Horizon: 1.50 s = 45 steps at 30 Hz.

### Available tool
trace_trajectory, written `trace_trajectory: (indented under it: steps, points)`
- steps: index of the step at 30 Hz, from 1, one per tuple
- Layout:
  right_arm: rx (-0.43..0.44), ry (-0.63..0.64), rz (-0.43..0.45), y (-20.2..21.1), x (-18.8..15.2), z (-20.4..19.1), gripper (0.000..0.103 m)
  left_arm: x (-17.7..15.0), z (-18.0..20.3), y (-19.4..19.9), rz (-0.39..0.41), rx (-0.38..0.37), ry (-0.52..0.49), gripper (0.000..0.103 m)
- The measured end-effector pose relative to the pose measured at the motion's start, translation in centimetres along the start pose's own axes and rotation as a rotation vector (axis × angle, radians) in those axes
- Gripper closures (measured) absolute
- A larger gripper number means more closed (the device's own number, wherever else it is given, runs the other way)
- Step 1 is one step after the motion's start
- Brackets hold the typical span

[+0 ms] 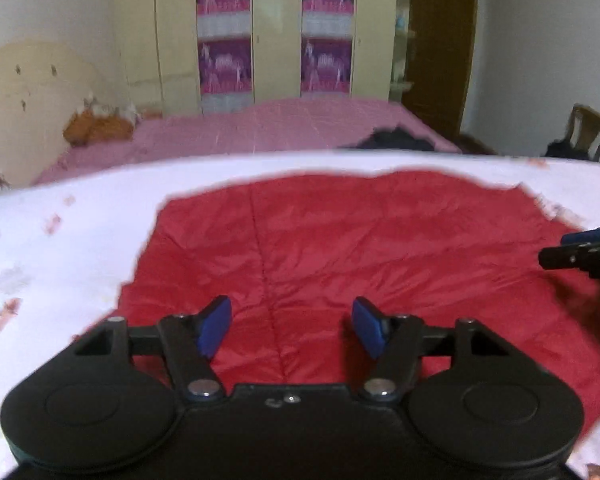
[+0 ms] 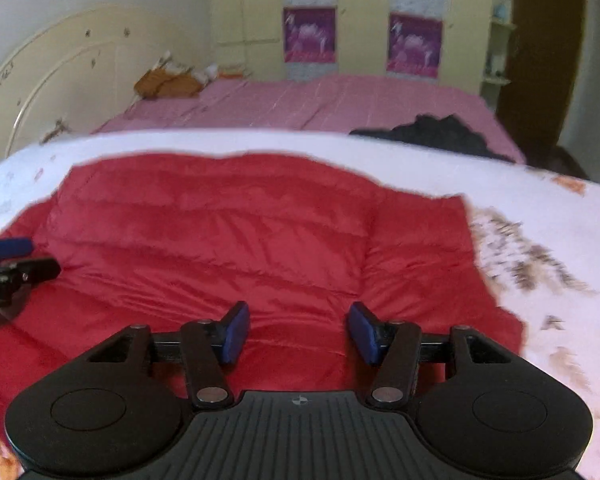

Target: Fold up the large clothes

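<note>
On the white patterned bed cover (image 1: pixel 80 208), a red quilted jacket (image 1: pixel 340 248) lies spread flat across the middle, its far hem running close to the cover's far edge and its near part reaching under both cameras. At the cover's left side, bare white cloth with small pink marks shows beside the garment. Above the jacket's left half, the left tongs (image 1: pixel 292 326) hang with blue pads (image 1: pixel 214 326) well apart and nothing between them, only red fabric below. Toward the right, the right tongs (image 2: pixel 298 332) stand likewise parted and empty over the garment's right half, where a folded edge of the jacket ends short of the cover's right side; brown-speckled print (image 2: pixel 528 256) shows on the cover there. Each tool's tip appears at the side edge of the other's view. Beyond the cover's far edge lie a pink bed (image 1: pixel 260 128), a dark garment (image 2: pixel 432 132) on it, and a cream wardrobe (image 1: pixel 276 32) with purple panels.
</note>
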State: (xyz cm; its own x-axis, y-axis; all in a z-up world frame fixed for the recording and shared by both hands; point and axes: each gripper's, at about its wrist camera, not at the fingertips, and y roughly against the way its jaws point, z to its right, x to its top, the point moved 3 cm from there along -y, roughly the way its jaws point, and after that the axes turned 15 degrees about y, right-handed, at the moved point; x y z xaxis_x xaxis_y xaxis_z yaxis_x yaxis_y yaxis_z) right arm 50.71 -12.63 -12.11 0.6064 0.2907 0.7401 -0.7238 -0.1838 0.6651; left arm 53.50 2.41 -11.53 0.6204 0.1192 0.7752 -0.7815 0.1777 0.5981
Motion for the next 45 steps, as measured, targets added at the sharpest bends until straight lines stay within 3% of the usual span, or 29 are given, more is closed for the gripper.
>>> trace_trajectory:
  steps: [4, 8, 11, 14, 17, 19, 22, 26, 28, 34, 39, 43, 45]
  points:
    - [0.067, 0.015, 0.067, 4.4, -0.8, -2.7, 0.048, -1.8, 2.0, 3.7, 0.028, -0.081, 0.031, 0.028]
    - [0.121, 0.084, 0.060, 5.2, -2.3, -6.8, 0.048, -4.2, 4.7, 3.8, 0.003, -0.112, 0.042, 0.029]
    - [0.086, 0.100, 0.029, 4.3, -3.6, -7.0, 0.048, -5.3, 4.2, 2.9, -0.009, -0.047, 0.047, 0.029]
    - [-0.036, 0.063, 0.002, 4.7, -5.2, -4.4, 0.048, -5.8, 1.4, 3.5, 0.032, 0.048, 0.065, 0.028]
    - [-0.129, -0.099, -0.007, 7.0, -7.4, -0.3, 0.048, -6.0, -3.2, 4.9, 0.091, 0.233, 0.102, 0.018]
    - [-0.144, -0.267, 0.023, 9.2, -9.0, 2.6, 0.047, -6.1, -6.6, 6.4, 0.100, 0.291, 0.218, 0.021]
    - [-0.085, -0.495, 0.050, 11.1, -11.6, 5.2, 0.047, -6.7, -10.4, 8.9, 0.098, 0.215, 0.475, 0.026]
    - [0.049, -0.785, 0.048, 10.1, -14.3, 6.2, 0.047, -9.0, -12.5, 8.1, 0.006, -0.061, 0.870, 0.036]
    - [0.094, -0.876, 0.065, 9.5, -14.8, 6.5, 0.047, -9.5, -12.7, 6.9, -0.009, -0.103, 0.954, 0.038]
    - [0.127, -0.933, 0.134, 7.1, -14.3, 6.7, 0.047, -8.1, -13.2, 3.3, 0.028, -0.120, 0.952, 0.039]
    - [0.101, -0.847, 0.116, 5.3, -12.0, 7.2, 0.048, -6.5, -13.0, 1.0, -0.009, -0.122, 0.897, 0.063]
    - [0.116, -0.762, 0.119, 5.1, -10.5, 7.1, 0.085, -5.8, -11.7, 1.5, 0.000, -0.105, 0.810, 0.082]
    - [0.112, -0.712, 0.135, 5.3, -10.0, 6.9, 0.088, -5.5, -11.0, 2.3, 0.012, -0.108, 0.797, 0.086]
